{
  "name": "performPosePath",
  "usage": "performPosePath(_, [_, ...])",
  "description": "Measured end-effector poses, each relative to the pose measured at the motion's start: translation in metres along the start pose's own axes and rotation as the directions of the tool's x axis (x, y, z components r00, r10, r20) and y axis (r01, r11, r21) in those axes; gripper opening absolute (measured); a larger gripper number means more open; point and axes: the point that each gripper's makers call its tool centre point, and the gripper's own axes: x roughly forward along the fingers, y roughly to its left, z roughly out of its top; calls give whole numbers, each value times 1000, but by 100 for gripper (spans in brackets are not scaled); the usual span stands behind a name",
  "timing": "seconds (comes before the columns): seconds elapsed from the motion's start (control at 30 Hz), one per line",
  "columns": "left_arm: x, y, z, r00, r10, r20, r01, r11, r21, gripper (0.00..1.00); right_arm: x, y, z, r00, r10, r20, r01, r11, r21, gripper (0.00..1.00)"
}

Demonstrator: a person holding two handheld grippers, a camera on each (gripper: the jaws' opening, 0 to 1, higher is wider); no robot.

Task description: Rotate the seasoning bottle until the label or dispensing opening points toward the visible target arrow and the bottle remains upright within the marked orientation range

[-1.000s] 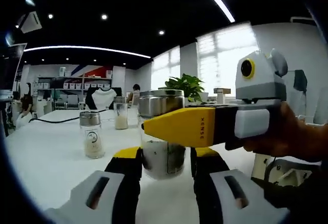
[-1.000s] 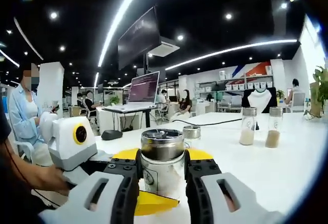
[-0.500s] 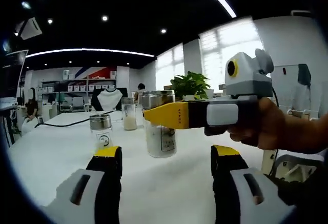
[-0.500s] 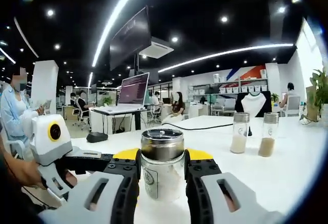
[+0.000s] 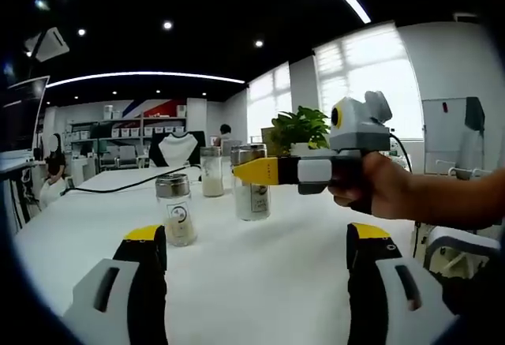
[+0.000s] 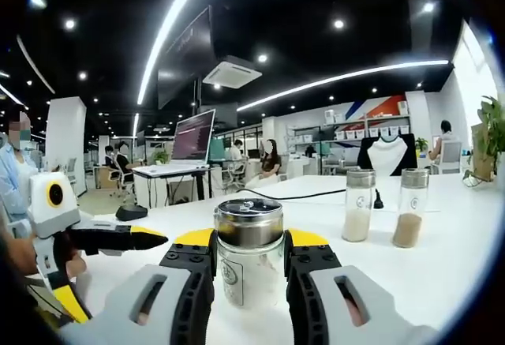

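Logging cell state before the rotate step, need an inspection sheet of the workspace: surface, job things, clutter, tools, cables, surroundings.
Surface: white table, bare in front.
Job things: seasoning bottle upright with metal cap, between the right tool's jaws; no target arrow seen.
Clutter: two spare bottles standing apart behind it.
Tools: right tool shut on the seasoning bottle; left tool open, holding nothing.
Cables: black cable lying across the table.
Surroundings: open office, potted plant, laptop on a desk, seated people.
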Motion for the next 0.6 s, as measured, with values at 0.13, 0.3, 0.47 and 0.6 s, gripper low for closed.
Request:
performPosePath(0.13, [0, 2, -2, 1000, 4, -11, -4, 1000, 8, 100, 6, -8, -7, 1000, -5, -16, 5, 1000, 22, 30])
performPosePath(0.3, [0, 2, -3, 1000, 5, -22, -4, 1000, 29, 100, 13, -13, -14, 999, -12, -31, 13, 1000, 25, 30])
performPosePath(0.47, [-1, 5, -4, 1000, 7, -28, -7, 1000, 5, 100, 21, -17, -19, 999, -8, -42, 9, 1000, 15, 30])
performPosePath(0.6, [-2, 7, -5, 999, 12, -33, -12, 1000, 12, 100, 27, -21, -26, 998, -5, -65, 5, 1000, 1, 30])
